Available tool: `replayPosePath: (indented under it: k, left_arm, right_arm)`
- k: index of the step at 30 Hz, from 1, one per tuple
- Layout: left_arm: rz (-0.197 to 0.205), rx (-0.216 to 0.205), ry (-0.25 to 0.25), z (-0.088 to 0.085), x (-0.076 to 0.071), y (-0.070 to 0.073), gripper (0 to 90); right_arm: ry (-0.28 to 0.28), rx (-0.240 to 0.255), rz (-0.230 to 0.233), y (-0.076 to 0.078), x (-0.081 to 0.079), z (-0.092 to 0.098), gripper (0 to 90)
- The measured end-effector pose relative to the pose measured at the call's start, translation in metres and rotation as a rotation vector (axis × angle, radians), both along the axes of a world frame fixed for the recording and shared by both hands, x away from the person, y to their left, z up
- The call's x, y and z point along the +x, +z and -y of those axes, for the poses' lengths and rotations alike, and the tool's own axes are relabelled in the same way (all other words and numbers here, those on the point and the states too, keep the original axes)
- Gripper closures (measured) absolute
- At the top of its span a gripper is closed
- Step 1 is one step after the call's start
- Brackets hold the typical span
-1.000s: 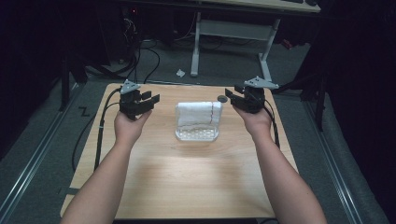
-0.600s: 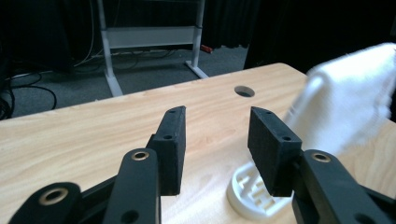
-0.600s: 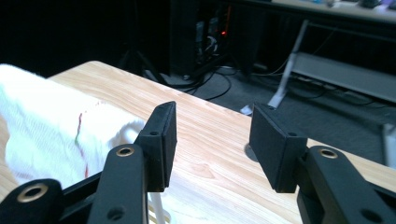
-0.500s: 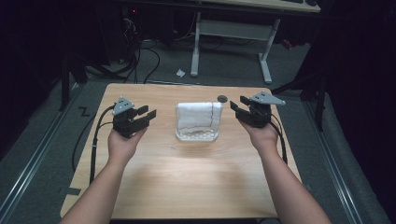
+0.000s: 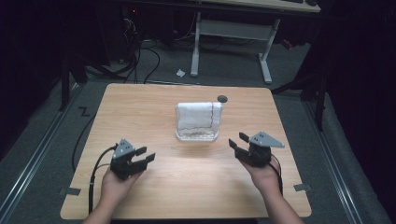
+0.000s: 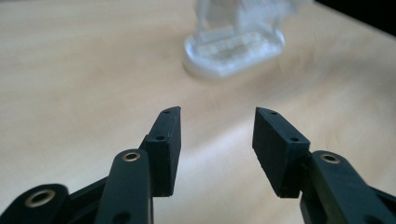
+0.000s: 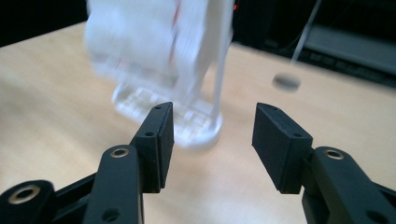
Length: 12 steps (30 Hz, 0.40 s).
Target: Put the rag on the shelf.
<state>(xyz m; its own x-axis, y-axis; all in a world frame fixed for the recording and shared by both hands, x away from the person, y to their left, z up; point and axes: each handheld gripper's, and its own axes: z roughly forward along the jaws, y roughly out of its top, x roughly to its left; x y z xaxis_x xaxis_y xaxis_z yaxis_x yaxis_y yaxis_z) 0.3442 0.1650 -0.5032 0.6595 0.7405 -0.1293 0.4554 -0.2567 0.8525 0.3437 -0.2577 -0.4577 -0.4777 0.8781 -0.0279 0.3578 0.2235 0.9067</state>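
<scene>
High view: both hands low at the near edge, left gripper (image 5: 142, 156) and right gripper (image 5: 237, 142) spread wide, carrying nothing. White folded cloth (image 5: 198, 115) stands in its clear plastic rack (image 5: 197, 135) mid-table, untouched; any work looks done or unstarted.

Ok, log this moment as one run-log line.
left gripper: open, empty | right gripper: open, empty | white cloth: draped on clear rack, mid-table, untouched | both grippers near table front

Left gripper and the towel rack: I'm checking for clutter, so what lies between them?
Nothing: bare wooden table separates the open left gripper from the towel rack, as the high view and left gripper view show.
</scene>
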Motion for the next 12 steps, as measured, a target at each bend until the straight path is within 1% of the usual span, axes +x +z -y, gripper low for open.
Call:
replayPosePath:
  k: [1,2,3,4,5,6,7,8,9,11,12]
  left_arm:
    - [-0.006,0.011,-0.007,0.000,-0.010,-0.009,51.8]
    - [-0.023,0.031,-0.010,0.001,-0.013,-0.011,53.1]
    - [-0.061,0.062,-0.015,0.002,-0.014,-0.012,54.7]
    - [-0.080,0.068,-0.021,0.002,-0.015,-0.011,51.7]
    - [-0.067,0.058,-0.019,0.001,-0.017,-0.011,50.7]
    - [-0.058,0.047,-0.016,0.001,-0.018,-0.012,51.6]
    - [-0.061,0.044,-0.014,0.001,-0.018,-0.013,52.5]
    - [-0.064,0.036,-0.016,0.002,-0.017,-0.014,52.4]
    - [-0.062,0.031,-0.019,0.003,-0.016,-0.014,52.4]
    - [-0.062,0.033,-0.021,0.005,-0.014,-0.015,52.2]
    - [-0.062,0.033,-0.022,0.005,-0.014,-0.016,52.0]
  right_arm:
    - [-0.002,0.002,-0.012,-0.009,-0.007,0.001,47.9]
    - [-0.015,0.011,-0.028,-0.021,-0.016,0.002,47.6]
    - [-0.021,0.015,-0.032,-0.029,-0.022,0.003,47.4]
    - [-0.030,0.003,-0.035,-0.042,-0.029,0.004,48.2]
    - [-0.030,-0.026,-0.050,-0.054,-0.035,0.005,51.5]
    - [-0.010,-0.055,-0.104,-0.059,-0.034,0.005,48.6]
    - [-0.003,-0.081,-0.107,-0.059,-0.033,0.005,48.7]
    - [-0.010,-0.097,-0.090,-0.059,-0.032,0.006,49.0]
    - [-0.024,-0.098,-0.094,-0.059,-0.030,0.007,48.6]
    - [-0.031,-0.039,-0.116,-0.061,-0.028,0.010,48.6]
    - [-0.030,-0.029,-0.121,-0.061,-0.027,0.010,48.5]
